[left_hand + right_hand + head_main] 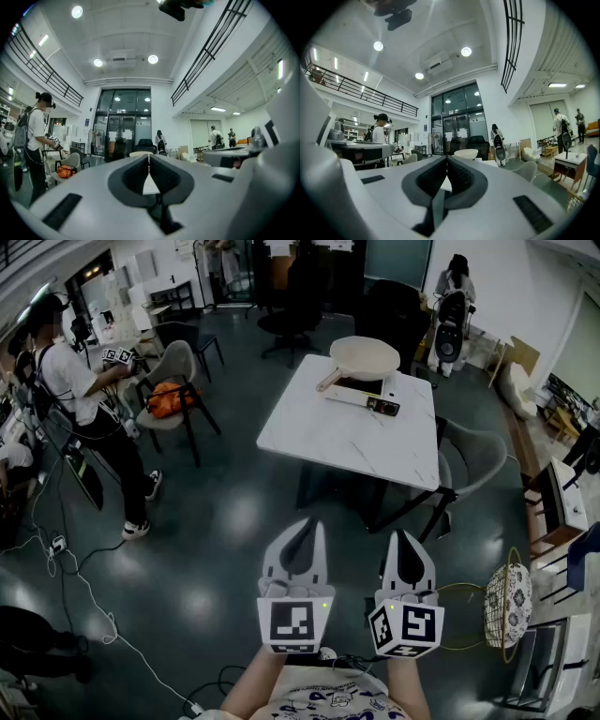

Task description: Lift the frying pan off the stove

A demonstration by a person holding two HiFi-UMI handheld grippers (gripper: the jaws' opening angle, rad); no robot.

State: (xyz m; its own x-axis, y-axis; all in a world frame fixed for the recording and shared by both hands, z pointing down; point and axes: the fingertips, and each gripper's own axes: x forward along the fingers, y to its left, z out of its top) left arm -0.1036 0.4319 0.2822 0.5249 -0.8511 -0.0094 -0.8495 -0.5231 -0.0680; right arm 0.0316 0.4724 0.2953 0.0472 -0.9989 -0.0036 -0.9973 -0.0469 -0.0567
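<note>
Head view: my left gripper [302,533] and right gripper [407,547] low in frame, jaws closed, empty; frying pan [364,354] on stove [364,396], table [347,442] upper centre.

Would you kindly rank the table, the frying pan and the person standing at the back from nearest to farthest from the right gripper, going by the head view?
1. Table, straight ahead of the right gripper.
2. Frying pan, on the stove at the table's far end.
3. Person, beyond the table, at the back right.
</note>
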